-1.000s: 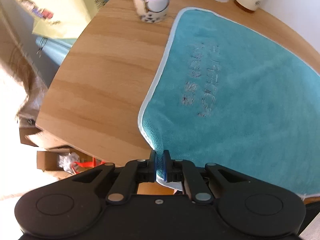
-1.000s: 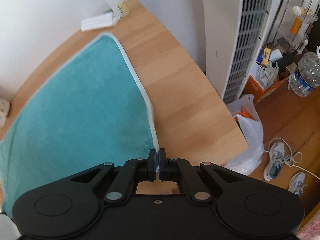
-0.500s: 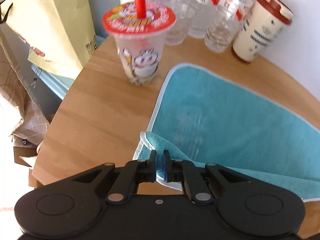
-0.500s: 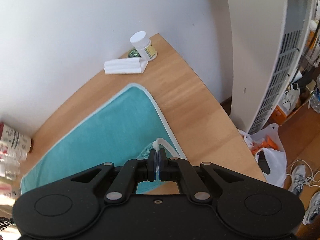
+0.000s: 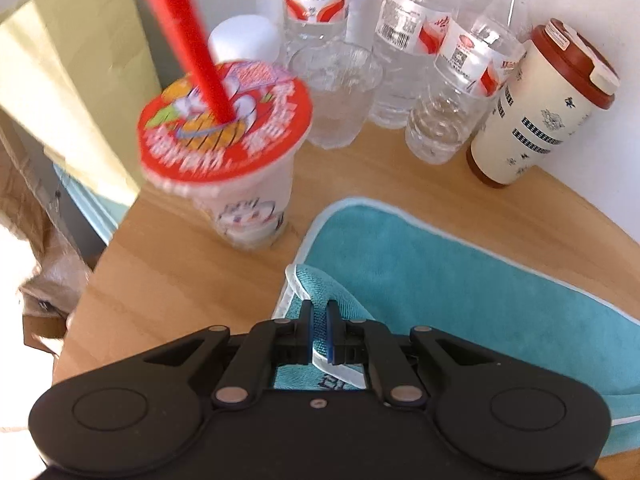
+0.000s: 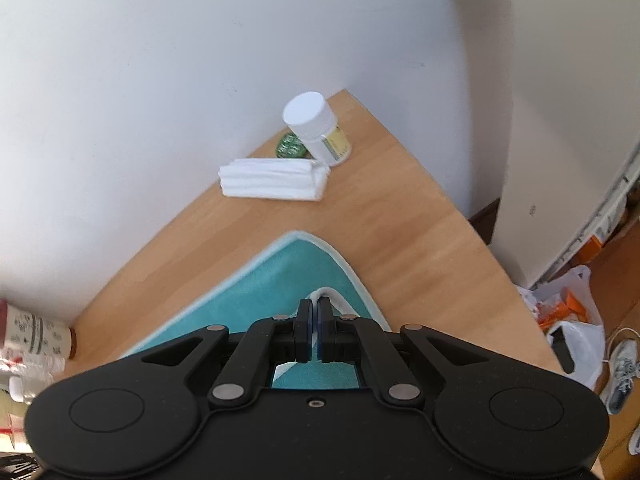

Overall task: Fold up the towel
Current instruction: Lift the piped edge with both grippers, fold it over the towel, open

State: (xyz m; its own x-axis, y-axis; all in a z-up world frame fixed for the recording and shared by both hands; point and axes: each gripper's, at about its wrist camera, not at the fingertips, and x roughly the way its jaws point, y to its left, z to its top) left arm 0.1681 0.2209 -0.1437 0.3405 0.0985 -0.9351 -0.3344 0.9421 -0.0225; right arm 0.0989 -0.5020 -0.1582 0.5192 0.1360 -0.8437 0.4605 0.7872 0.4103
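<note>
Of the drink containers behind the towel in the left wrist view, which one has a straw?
The plastic cup with the red printed seal nearest the left gripper; a thick red straw pierces it. The water bottles and lidded paper cup have none.

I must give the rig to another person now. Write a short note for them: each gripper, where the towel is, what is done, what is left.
Left gripper: shut on a towel corner, carried over the lower layer toward the far edge.
Right gripper: shut on the other near corner, also above the towel.
Towel: teal, on the wooden table; far half lies flat, near half lifted and doubling over it.
Done: both near corners gripped, fold begun.
Left: bring the corners onto the far corners, lay them down, release, smooth. Mind the cup with the straw close by the left gripper.
</note>
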